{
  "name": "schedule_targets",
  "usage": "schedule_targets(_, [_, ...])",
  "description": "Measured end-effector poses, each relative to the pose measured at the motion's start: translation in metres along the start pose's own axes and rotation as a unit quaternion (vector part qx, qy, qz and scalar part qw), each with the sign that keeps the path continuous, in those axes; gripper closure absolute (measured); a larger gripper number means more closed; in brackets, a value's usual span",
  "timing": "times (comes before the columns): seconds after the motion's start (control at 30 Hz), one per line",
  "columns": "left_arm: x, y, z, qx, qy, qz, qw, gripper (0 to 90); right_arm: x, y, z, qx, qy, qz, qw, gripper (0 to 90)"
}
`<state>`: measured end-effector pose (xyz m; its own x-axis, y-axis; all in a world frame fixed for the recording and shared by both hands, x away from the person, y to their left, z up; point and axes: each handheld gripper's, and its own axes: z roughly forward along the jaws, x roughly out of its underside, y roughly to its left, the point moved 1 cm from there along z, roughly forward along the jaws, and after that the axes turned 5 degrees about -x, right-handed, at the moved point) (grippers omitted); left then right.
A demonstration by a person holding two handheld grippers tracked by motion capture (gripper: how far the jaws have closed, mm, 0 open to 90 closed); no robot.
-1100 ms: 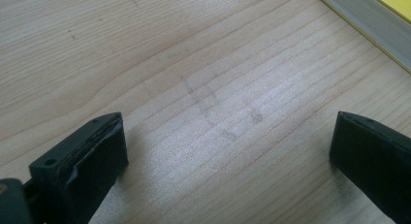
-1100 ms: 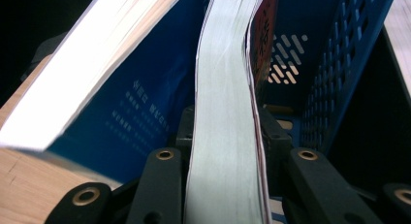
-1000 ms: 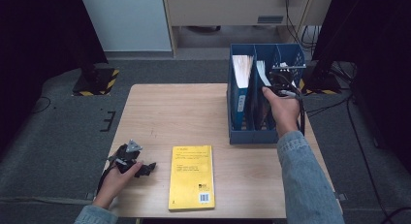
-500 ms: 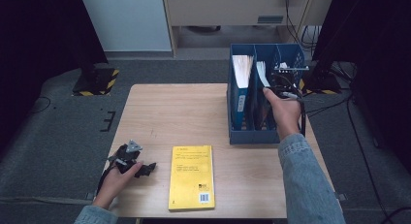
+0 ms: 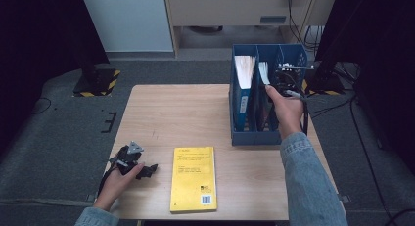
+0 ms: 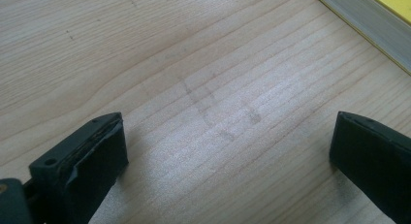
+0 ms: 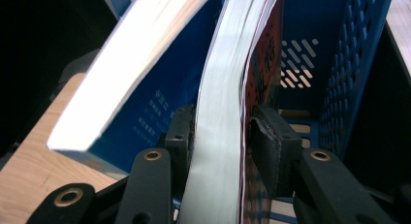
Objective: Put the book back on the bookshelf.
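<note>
Between the jaws of the right gripper (image 7: 220, 136), a red-covered book (image 7: 228, 117) stood upright in the middle slot of the blue file rack (image 5: 244, 137) at the table's far right, its long axis running up and away from the jaws. Those jaws had just been opening, and the right pad already seemed to stand a little off the cover, though whether the left one still pressed could not be told. Well apart at the near left, the left gripper (image 6: 228, 151) rested wide open and empty on the wooden table (image 6: 203, 88), just beside the flat yellow book (image 5: 194, 178), to which it was much the nearer.
</note>
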<state>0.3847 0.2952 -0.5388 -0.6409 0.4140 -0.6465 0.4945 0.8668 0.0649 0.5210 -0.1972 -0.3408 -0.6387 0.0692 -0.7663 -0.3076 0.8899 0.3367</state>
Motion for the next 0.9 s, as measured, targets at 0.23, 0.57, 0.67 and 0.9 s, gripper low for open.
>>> schedule_targets(0.23, [0.000,0.000,0.000,0.000,0.000,0.000,1.0000,0.0,-0.008,0.001,0.002,0.004,-0.004,0.007,1.0000,62.1])
schedule_targets(0.57, [0.000,-0.001,0.000,0.001,0.000,0.000,1.0000,0.0,-0.013,0.008,0.009,0.031,0.009,-0.017,0.9993,64.1])
schedule_targets(0.67, [0.000,-0.001,0.000,0.001,0.000,0.001,1.0000,0.0,-0.014,0.009,0.010,0.035,0.014,-0.020,0.9991,68.5])
schedule_targets(0.9, [0.000,0.000,0.000,0.001,0.000,0.002,1.0000,0.0,-0.015,0.005,0.007,0.047,0.004,-0.033,0.9983,73.0])
